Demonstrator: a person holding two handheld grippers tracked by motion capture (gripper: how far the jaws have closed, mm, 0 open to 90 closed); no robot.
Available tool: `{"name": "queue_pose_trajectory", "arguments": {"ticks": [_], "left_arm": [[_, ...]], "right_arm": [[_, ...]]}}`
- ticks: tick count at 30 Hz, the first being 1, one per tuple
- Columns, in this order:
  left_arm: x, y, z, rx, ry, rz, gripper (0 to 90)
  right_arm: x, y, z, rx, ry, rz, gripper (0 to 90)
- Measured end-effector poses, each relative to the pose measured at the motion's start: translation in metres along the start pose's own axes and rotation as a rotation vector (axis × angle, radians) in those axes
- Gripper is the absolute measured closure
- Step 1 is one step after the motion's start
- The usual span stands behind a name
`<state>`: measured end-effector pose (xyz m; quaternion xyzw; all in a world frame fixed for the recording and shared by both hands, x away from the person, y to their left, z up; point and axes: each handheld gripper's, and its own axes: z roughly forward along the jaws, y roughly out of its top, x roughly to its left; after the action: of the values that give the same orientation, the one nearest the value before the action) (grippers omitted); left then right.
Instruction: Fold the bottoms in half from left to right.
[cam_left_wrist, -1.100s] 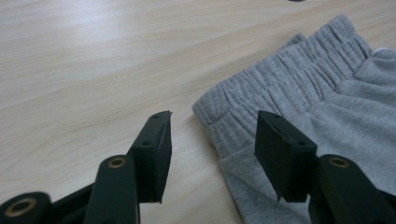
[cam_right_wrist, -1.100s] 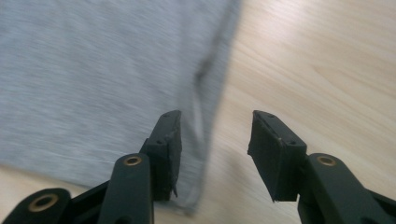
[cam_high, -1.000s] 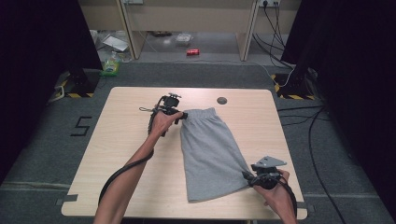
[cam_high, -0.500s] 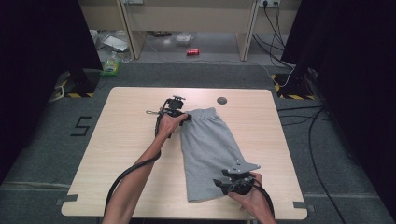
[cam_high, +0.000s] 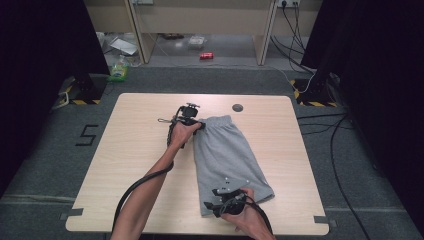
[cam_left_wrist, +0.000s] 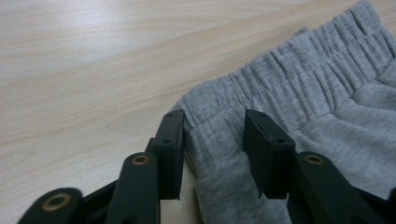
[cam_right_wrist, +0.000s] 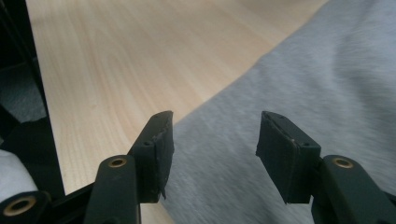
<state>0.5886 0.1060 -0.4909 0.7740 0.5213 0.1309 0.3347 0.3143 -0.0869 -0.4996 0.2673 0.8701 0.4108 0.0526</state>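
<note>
Grey shorts (cam_high: 225, 155) lie flat on the wooden table (cam_high: 140, 150), waistband at the far end, hem toward me. My left gripper (cam_high: 198, 126) sits at the waistband's left corner. In the left gripper view its jaws (cam_left_wrist: 215, 135) have just been closing and straddle the gathered waistband (cam_left_wrist: 303, 84); the gap is still wide and the cloth is not pinched. My right gripper (cam_high: 211, 205) is at the near left hem corner. Its jaws (cam_right_wrist: 215, 135) have just been opening a little and stand open over the grey cloth (cam_right_wrist: 327, 70) beside its edge.
A dark round grommet (cam_high: 237, 107) sits in the tabletop behind the shorts. The table's near edge runs close to my right hand. A red can (cam_high: 206, 55) and a green bottle (cam_high: 119, 70) lie on the floor beyond the table.
My right hand has slid left along the near hem, from the right corner to the left corner. My left hand has stayed at the waistband.
</note>
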Motion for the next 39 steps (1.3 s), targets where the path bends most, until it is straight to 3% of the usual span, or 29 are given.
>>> {"name": "queue_pose_trajectory", "arguments": {"ticks": [5, 12, 15, 19, 23, 27, 28, 29, 30, 34, 39], "left_arm": [[-0.002, 0.001, -0.001, -0.009, 0.007, 0.031, 70.0], [-0.002, 0.001, -0.002, -0.019, 0.005, 0.051, 74.5], [-0.002, 0.001, -0.002, -0.020, 0.007, 0.053, 74.7], [-0.003, 0.001, -0.002, -0.020, 0.009, 0.063, 74.9], [-0.003, 0.002, -0.002, -0.018, 0.011, 0.071, 74.9], [-0.003, 0.002, -0.002, -0.019, 0.010, 0.070, 74.9], [-0.003, 0.002, -0.002, -0.019, 0.010, 0.070, 75.0], [-0.003, 0.002, -0.002, -0.020, 0.012, 0.070, 75.0], [-0.003, 0.002, -0.002, -0.020, 0.012, 0.071, 75.1], [-0.003, 0.003, -0.001, -0.027, 0.010, 0.080, 75.8], [0.002, 0.005, -0.005, -0.023, -0.002, 0.116, 76.9]], "right_arm": [[0.007, 0.002, 0.010, 0.026, 0.018, -0.022, 48.3], [0.014, 0.004, 0.021, 0.061, 0.024, -0.077, 62.8], [0.017, 0.005, 0.023, 0.069, 0.018, -0.086, 63.6], [0.027, 0.008, 0.019, 0.058, 0.027, -0.079, 54.7], [0.035, 0.006, 0.022, 0.102, -0.003, -0.114, 55.7], [0.031, 0.003, 0.023, 0.086, -0.032, -0.115, 70.5], [0.031, 0.003, 0.023, 0.086, -0.032, -0.115, 70.5], [0.031, 0.004, 0.023, 0.086, -0.044, -0.128, 79.6], [0.030, 0.004, 0.023, 0.084, -0.050, -0.140, 82.6], [0.028, 0.008, 0.028, 0.077, -0.016, -0.114, 85.2], [0.037, 0.022, 0.044, 0.065, 0.037, -0.129, 85.6]]}}
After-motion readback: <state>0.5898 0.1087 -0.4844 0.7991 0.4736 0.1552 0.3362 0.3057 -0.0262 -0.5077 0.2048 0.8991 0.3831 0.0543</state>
